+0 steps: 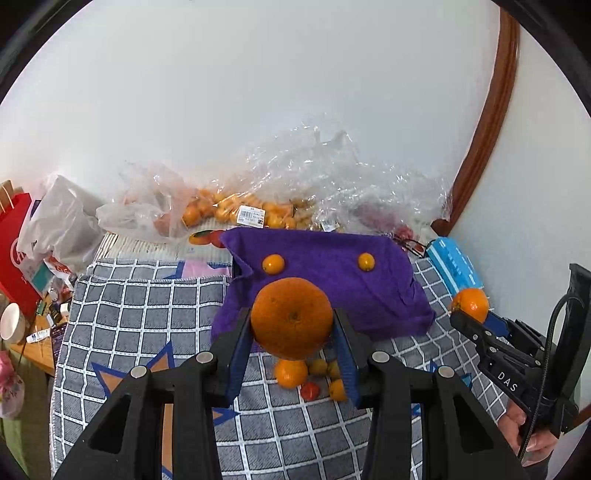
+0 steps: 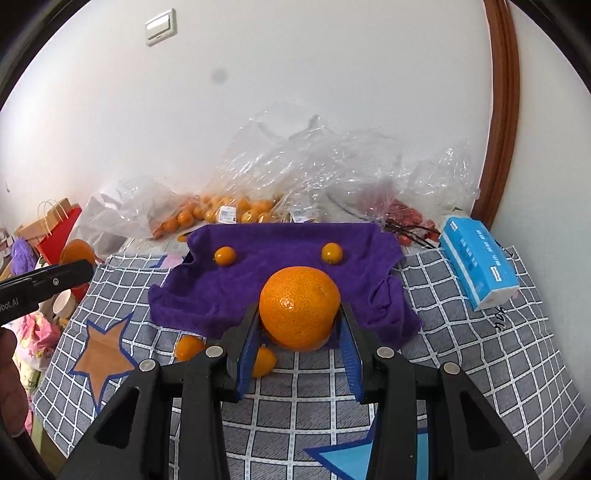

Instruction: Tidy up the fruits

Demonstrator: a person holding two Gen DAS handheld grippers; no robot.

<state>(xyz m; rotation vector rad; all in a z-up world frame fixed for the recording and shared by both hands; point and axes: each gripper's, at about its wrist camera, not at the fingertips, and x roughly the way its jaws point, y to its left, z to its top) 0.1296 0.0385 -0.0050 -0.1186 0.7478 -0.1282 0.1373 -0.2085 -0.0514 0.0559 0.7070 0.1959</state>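
- This is looking like a lived-in home room, with a table pushed against a plain white wall (image 2: 295, 92).
- A grey checked tablecloth (image 2: 480, 350) with star patches is covering the table, and a purple towel (image 2: 277, 280) is lying on it at mid-frame.
- Clear plastic shopping bags (image 1: 332, 177) with price labels are slumping against the wall, holding small oranges.
- A blue tissue pack (image 2: 476, 258) is sitting at the right.
- A red paper gift bag (image 1: 11, 236) and small household clutter are crowding the left edge.
- A wall light switch (image 2: 160, 26) is showing at upper left, and brown wooden trim (image 2: 506, 110) is curving down the right.
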